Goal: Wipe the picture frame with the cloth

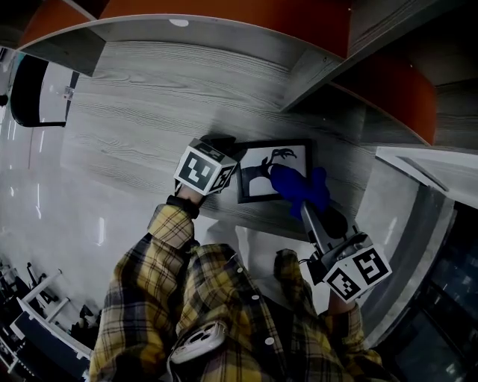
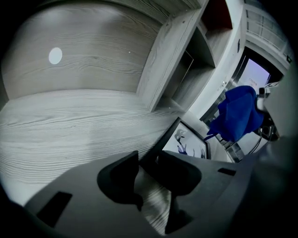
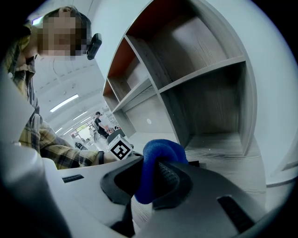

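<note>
frame (image 1: 258, 181) (image 2: 188, 142): a flat rectangle with a thin black rim round a white picture of a dark, branching shape. It lies face up on the table, close to the front edge and just out from the shelves.
cloth (image 1: 299, 188) (image 2: 237, 114) (image 3: 151, 172): bright blue, soft and napped, bunched into a rounded wad. In the head view it covers the frame's right part. Whether it presses on the picture I cannot tell.
right gripper (image 1: 308, 210) (image 3: 153, 179): the jaws are closed on the cloth, and a ribbed dark pad is sunk into the fold. Its pale grey body tilts down toward the frame.
left gripper (image 1: 224, 145) (image 2: 149, 181): the jaws stand wide apart, with smooth, black, curved pads. The frame's near left corner sits at the gap between them and neither pad presses on it. Bare wood grain shows through the gap.
table (image 1: 149, 119) (image 2: 70, 125): a matte grey board with long streaked wood grain.
shelves (image 1: 321, 67) (image 2: 172, 56) (image 3: 200, 79): boards of the same grey grain forming open, square-cornered compartments. Some have orange-red panels.
cubes (image 1: 203, 169) (image 3: 120, 149): white with black square markers, one on each gripper.
sleeves (image 1: 172, 283): yellow and dark plaid, soft woven cloth, on both arms.
disc (image 1: 178, 22) (image 2: 55, 56): small, white and round, flat on the grey back wall.
</note>
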The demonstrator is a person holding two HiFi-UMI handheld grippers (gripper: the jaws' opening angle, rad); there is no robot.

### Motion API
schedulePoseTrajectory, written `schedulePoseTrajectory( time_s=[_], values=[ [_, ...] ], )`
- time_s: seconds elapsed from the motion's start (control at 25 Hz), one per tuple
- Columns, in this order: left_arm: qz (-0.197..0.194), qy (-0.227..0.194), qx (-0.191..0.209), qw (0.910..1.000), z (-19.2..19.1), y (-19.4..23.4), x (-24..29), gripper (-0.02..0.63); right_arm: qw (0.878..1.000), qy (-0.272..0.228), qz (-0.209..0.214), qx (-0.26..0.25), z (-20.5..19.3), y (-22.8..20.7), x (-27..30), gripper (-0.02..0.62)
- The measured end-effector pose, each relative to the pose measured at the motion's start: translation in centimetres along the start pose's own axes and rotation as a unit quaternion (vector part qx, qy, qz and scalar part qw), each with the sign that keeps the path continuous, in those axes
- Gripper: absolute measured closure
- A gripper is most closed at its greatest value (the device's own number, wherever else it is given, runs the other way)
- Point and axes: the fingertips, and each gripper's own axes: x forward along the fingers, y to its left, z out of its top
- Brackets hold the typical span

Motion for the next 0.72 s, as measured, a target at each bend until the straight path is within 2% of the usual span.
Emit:
schedulePoseTrajectory(
  time_s=[0.24, 0.4, 0.48, 0.6, 0.72],
  values=[
    [-0.012, 0.005, -0.009, 0.9999, 0.0, 0.1, -0.1, 0.474, 1.0, -0.003, -0.012, -0.022, 1.3, -1.0, 0.1, 0.541],
    [-0.012, 0.006, -0.012, 0.9998, 0.0, 0.1, -0.2, 0.475, 0.993, 0.007, -0.057, -0.1, 3.3, -4.0, 1.0, 0.541],
    [-0.01, 0.005, -0.013, 0.9998, 0.0, 0.1, -0.2, 0.474, 0.981, 0.035, -0.092, -0.168, 3.1, -6.3, 2.5, 0.541],
    [-0.008, 0.006, -0.016, 0.9998, -0.1, 0.0, -0.1, 0.476, 0.95, 0.085, -0.133, -0.27, 1.8, -9.5, 5.8, 0.541],
    [-0.01, 0.008, -0.018, 0.9998, 0.1, 0.1, -0.2, 0.476, 0.92, 0.148, -0.137, -0.335, -1.1, -11.5, 9.3, 0.541]
  ],
)
